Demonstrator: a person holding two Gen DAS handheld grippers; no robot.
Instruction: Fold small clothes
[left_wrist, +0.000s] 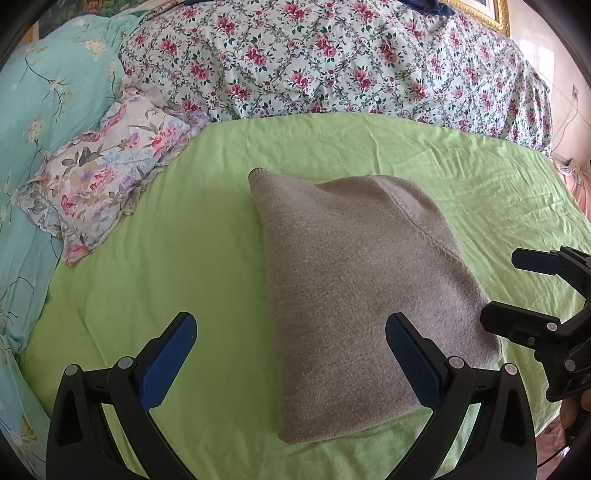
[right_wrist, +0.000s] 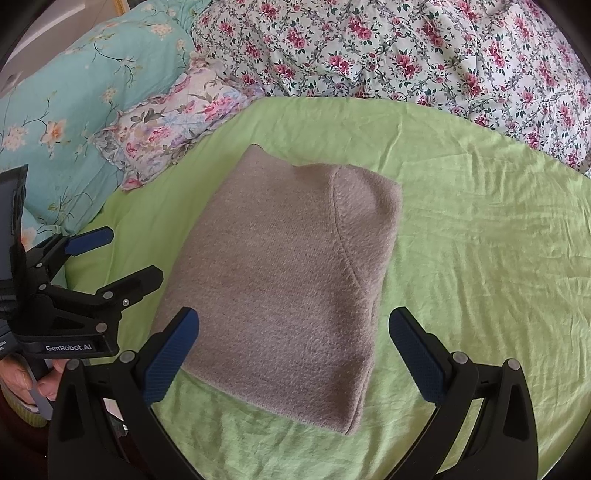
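A grey-brown knitted garment (left_wrist: 362, 288) lies folded into a thick rectangle on the green sheet (left_wrist: 177, 266); it fills the middle of the right wrist view (right_wrist: 284, 280) too. My left gripper (left_wrist: 291, 332) hovers open over the garment's near left edge, nothing between its blue pads. My right gripper (right_wrist: 293, 330) is open above the garment's near end, also empty. Each gripper shows in the other's view: the right gripper (left_wrist: 506, 291) at the garment's right side, the left gripper (right_wrist: 133, 254) at its left side, both with fingers apart.
A flowered pillow (left_wrist: 107, 173) and a turquoise flowered quilt (left_wrist: 48, 96) lie to the left. A white quilt with pink flowers (left_wrist: 332, 62) is bunched along the far side. A hand (right_wrist: 22, 380) holds the left gripper's handle. Bare green sheet (right_wrist: 480, 240) spreads right of the garment.
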